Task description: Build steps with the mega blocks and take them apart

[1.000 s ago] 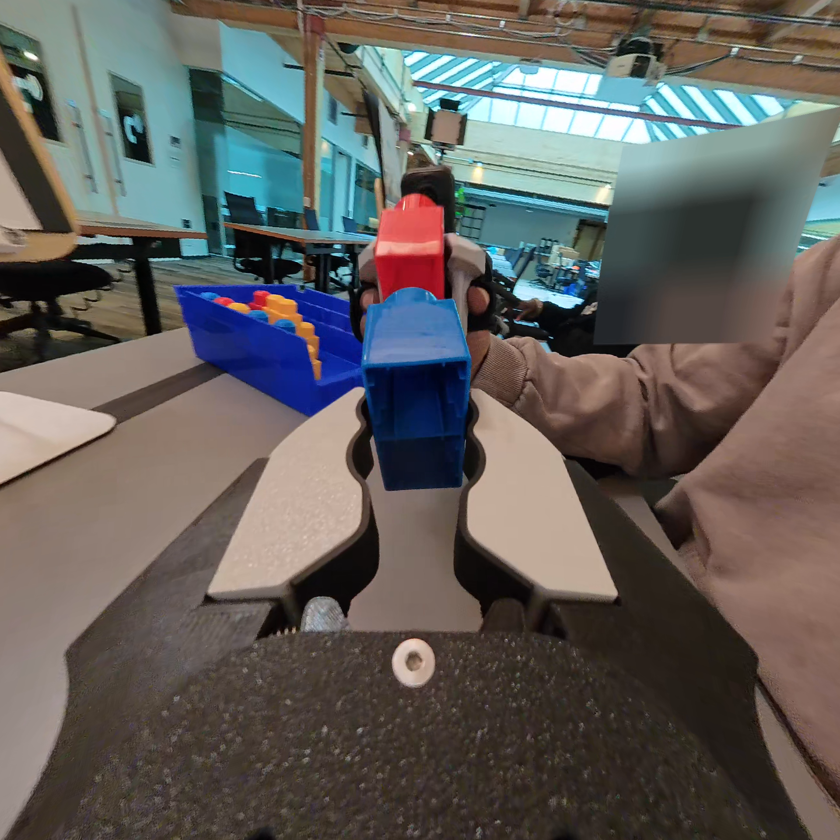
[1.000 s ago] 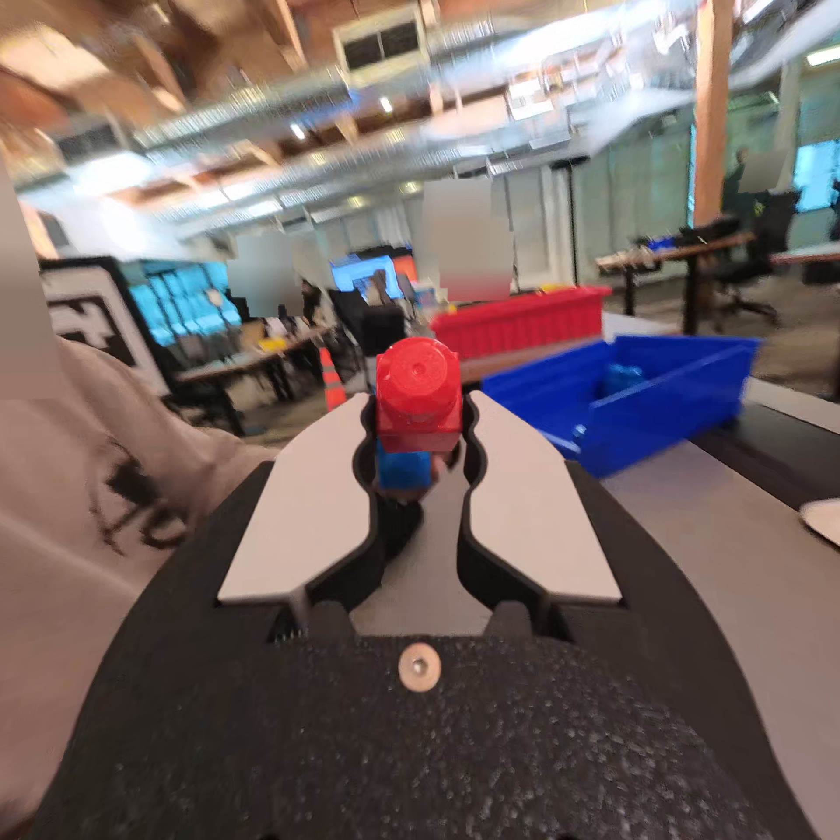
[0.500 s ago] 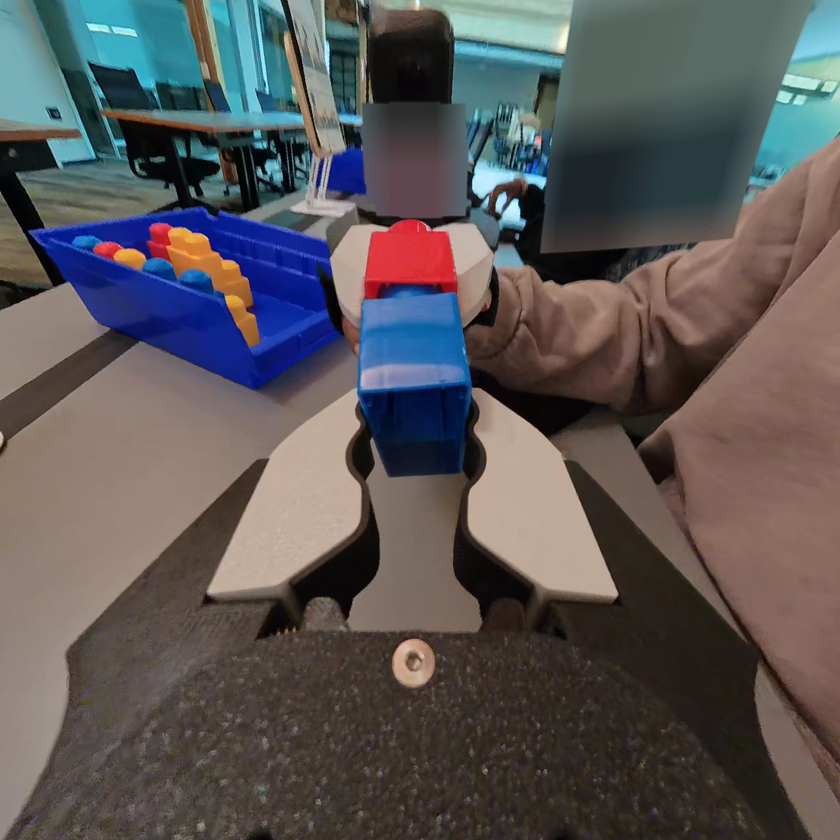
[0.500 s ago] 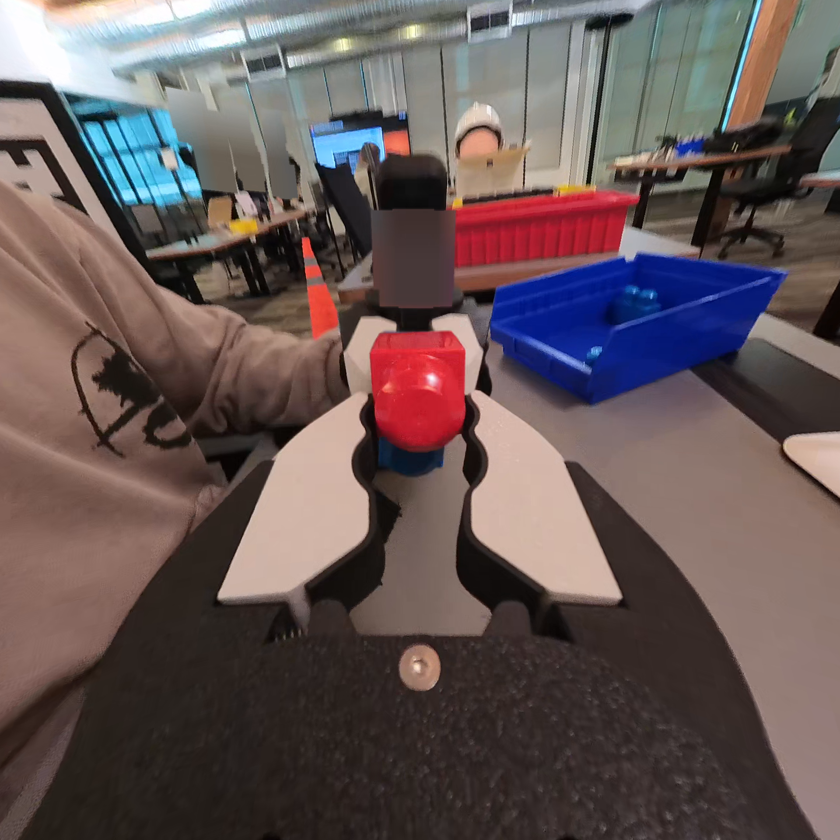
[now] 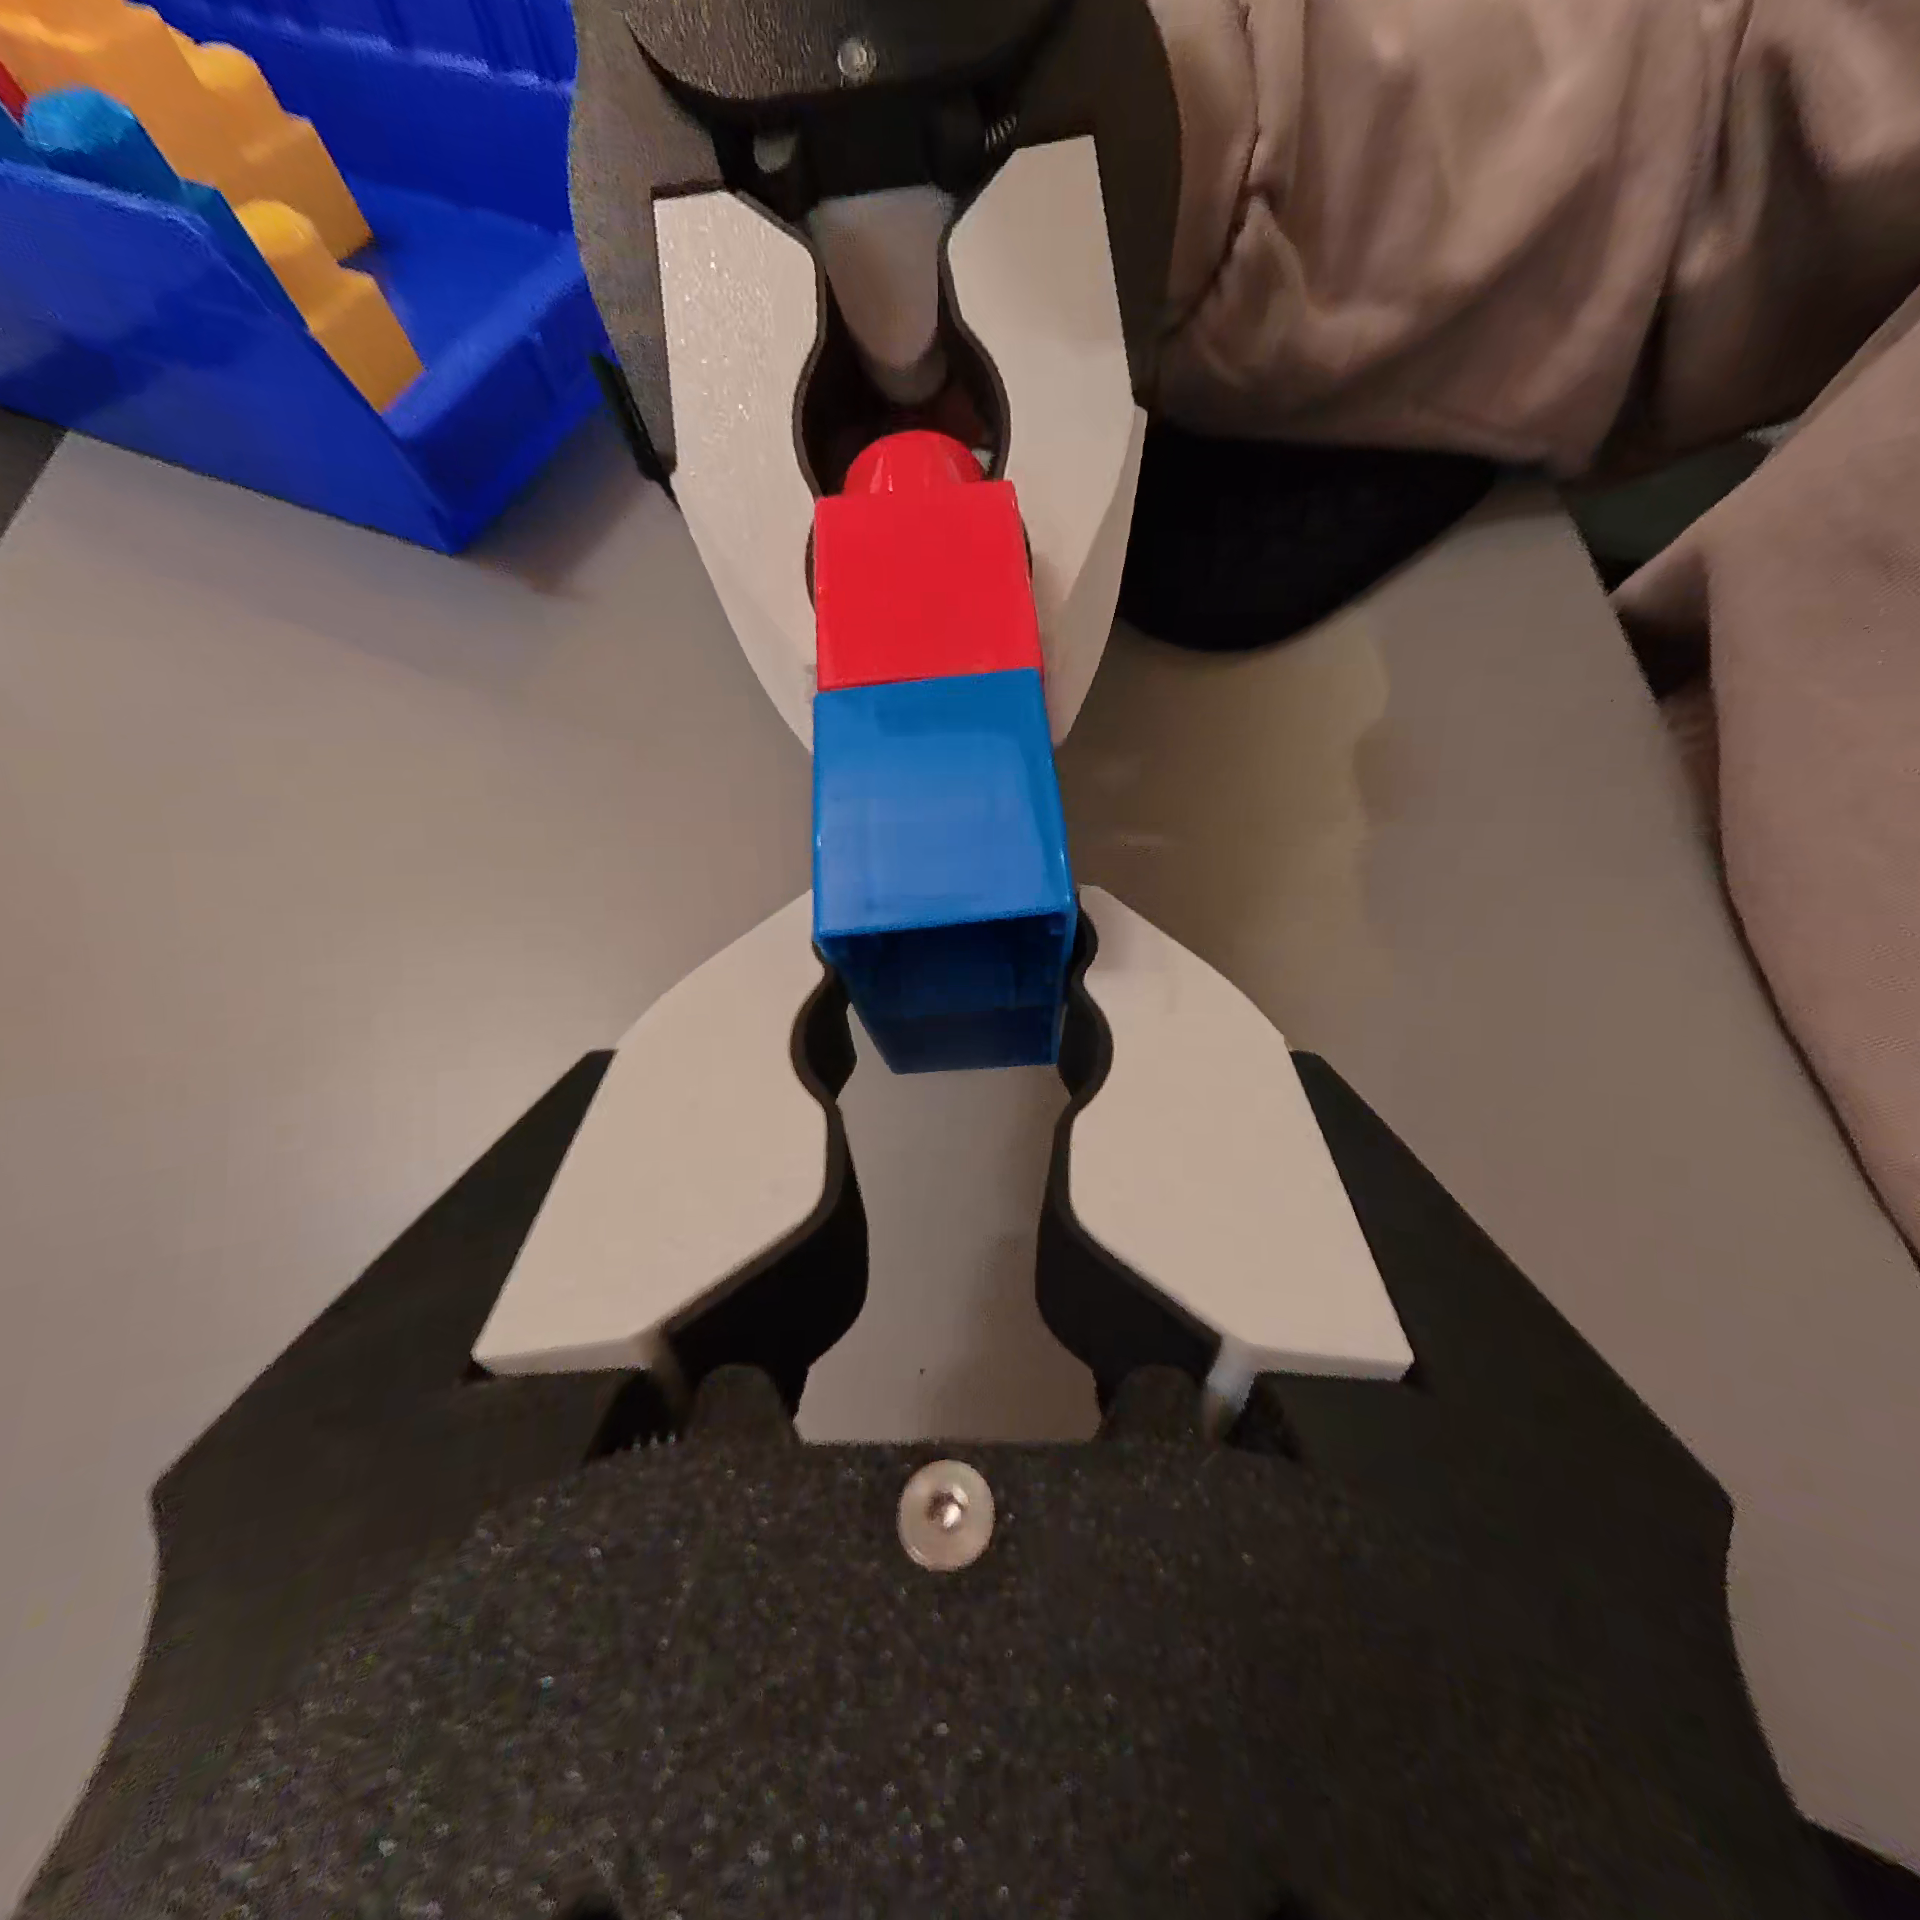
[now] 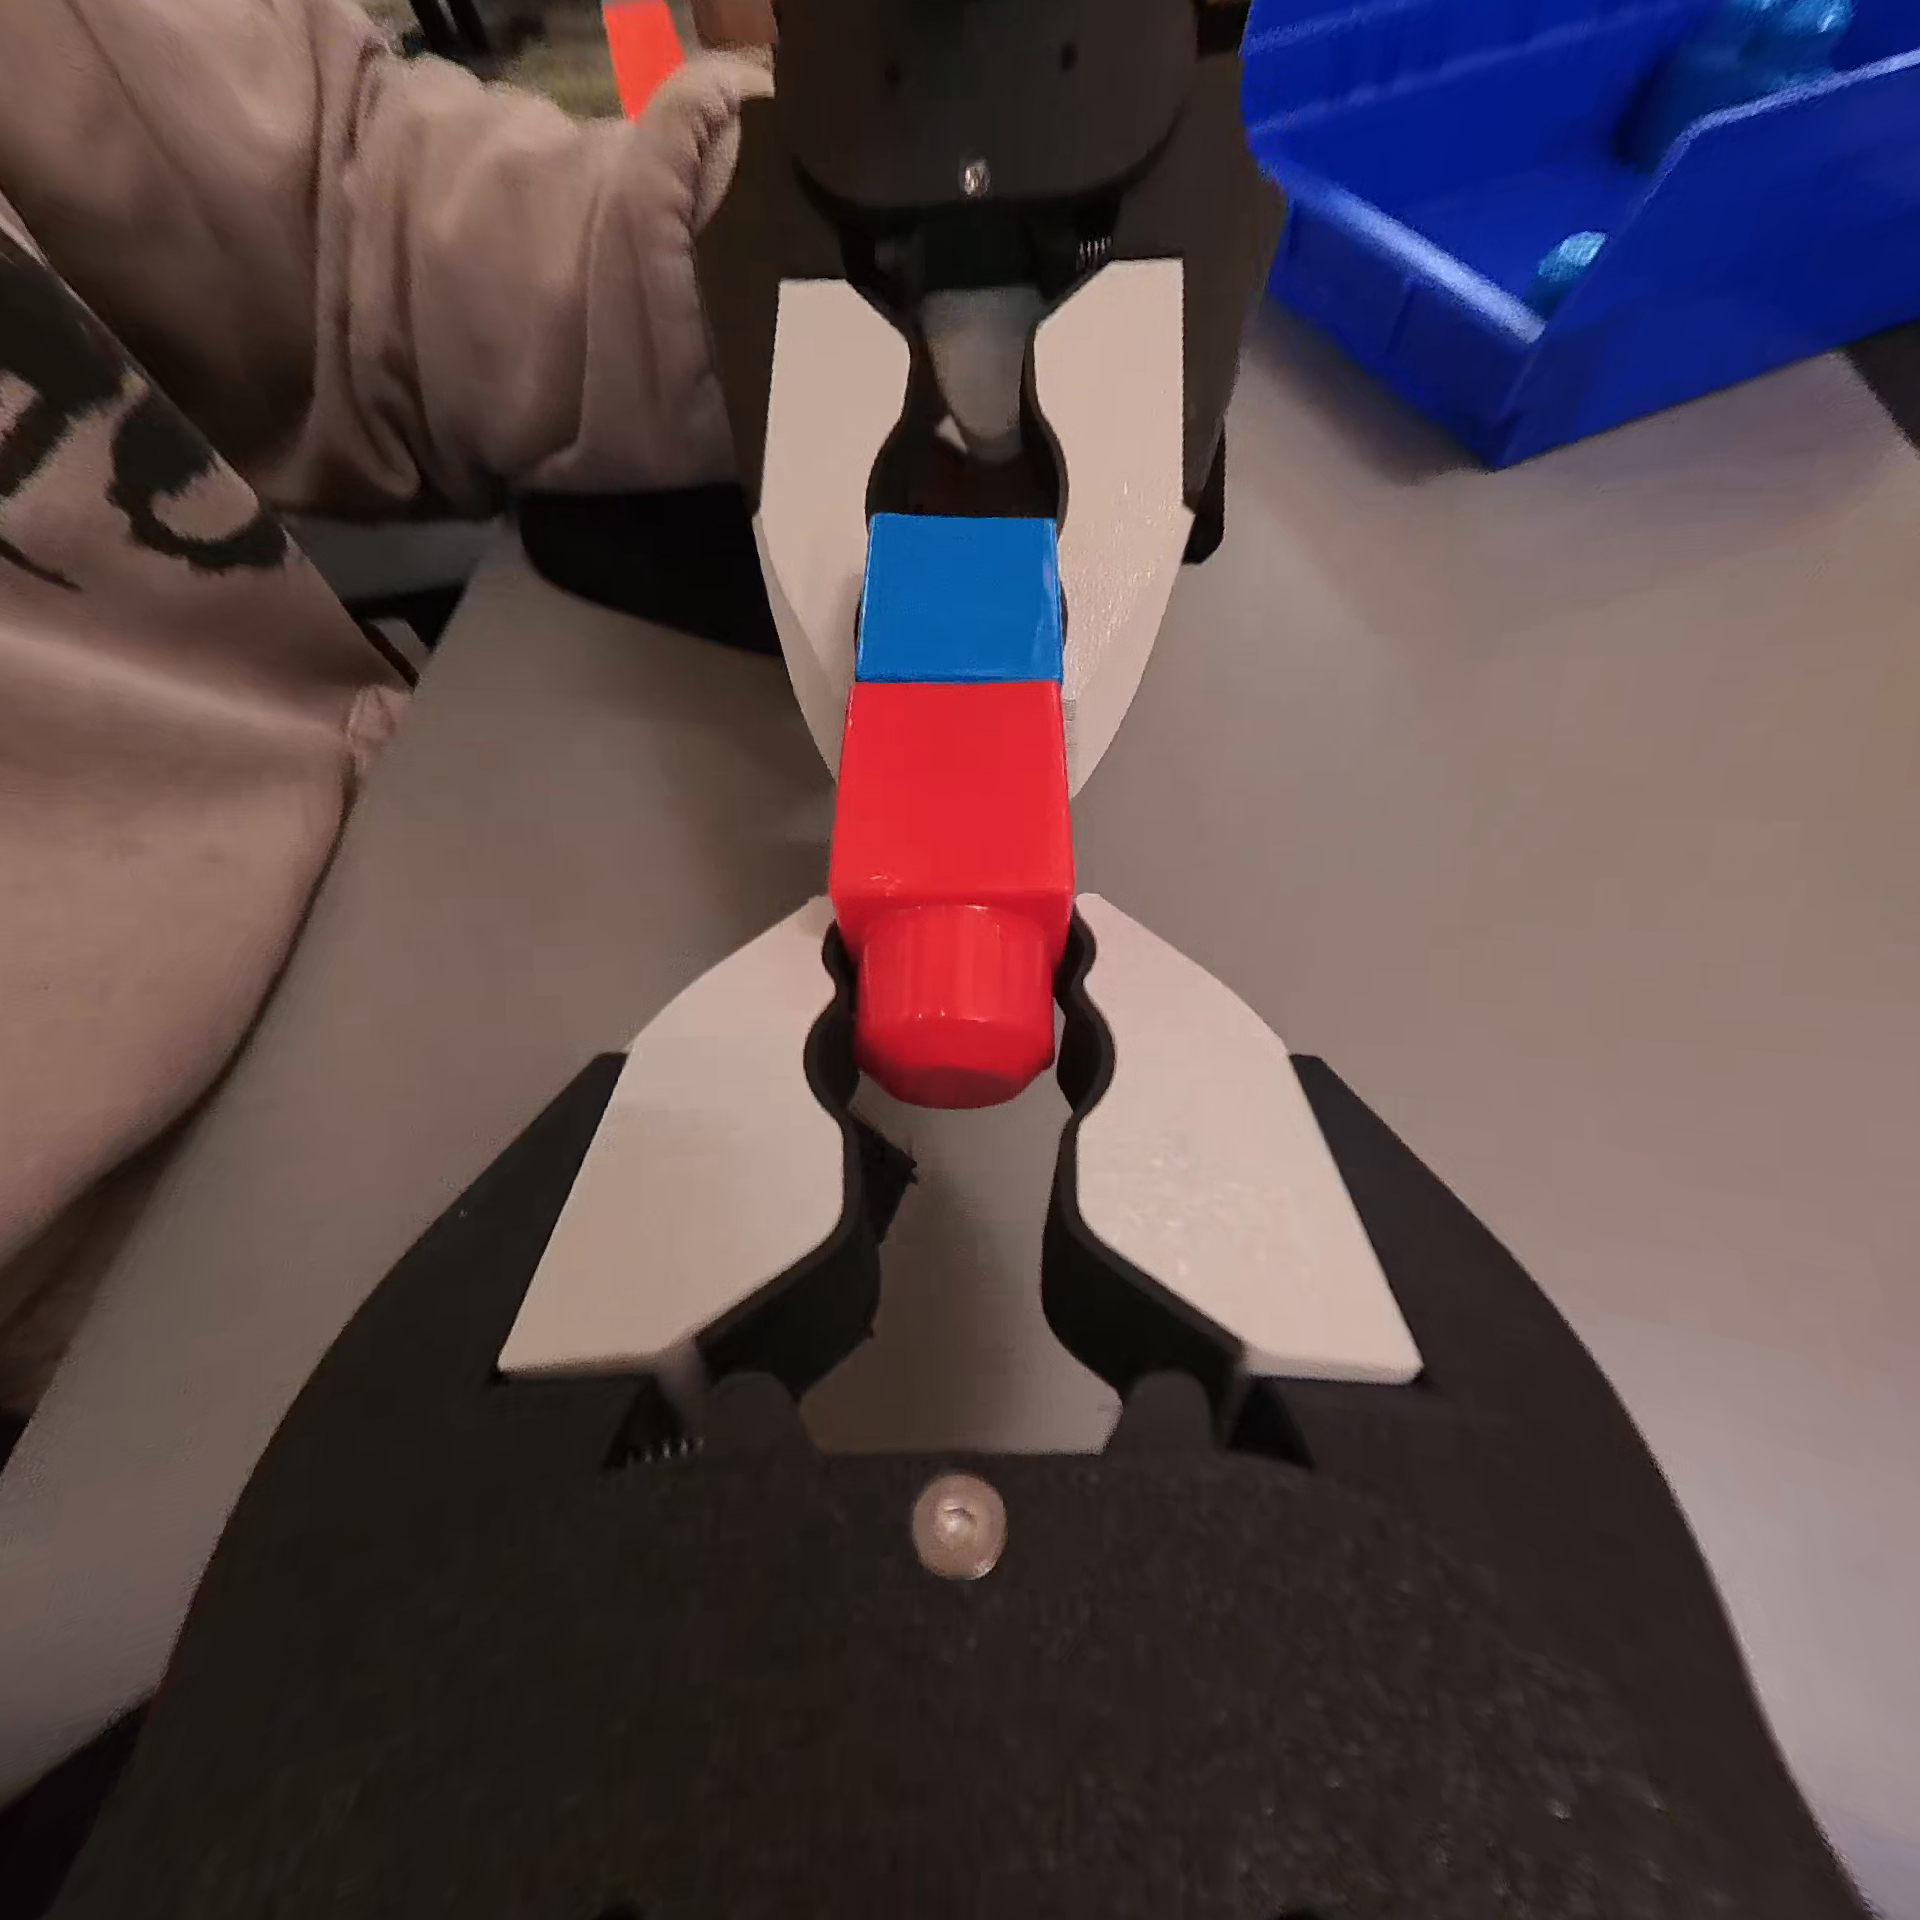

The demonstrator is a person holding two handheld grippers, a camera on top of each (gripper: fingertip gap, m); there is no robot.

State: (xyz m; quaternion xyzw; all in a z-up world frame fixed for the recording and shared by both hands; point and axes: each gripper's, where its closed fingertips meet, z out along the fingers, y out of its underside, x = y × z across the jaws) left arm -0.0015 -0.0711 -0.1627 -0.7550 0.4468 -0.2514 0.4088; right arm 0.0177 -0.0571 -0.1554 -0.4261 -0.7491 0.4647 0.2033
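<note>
Plain grey desk [image 5: 312, 831] here, pretty bare apart from a blue bin [image 5: 260, 416] up at about 10 o'clock in the left wrist view, with orange blocks [image 5: 281, 208] stepped inside it and a blue one beside them. The right wrist view shows a blue bin [image 6: 1558, 312] at 1 o'clock with some blue pieces in it. A person's tan sleeve [image 5: 1455, 208] fills the far side. Both grippers point down at the desk and face each other nose to nose. The left gripper [image 5: 951, 997] has its fingers pinching the blue block [image 5: 935, 810], the right gripper [image 6: 951, 997] pinches the red block [image 6: 951, 800] around its stud end. The two blocks are joined end to end, held between them just above the desk.
</note>
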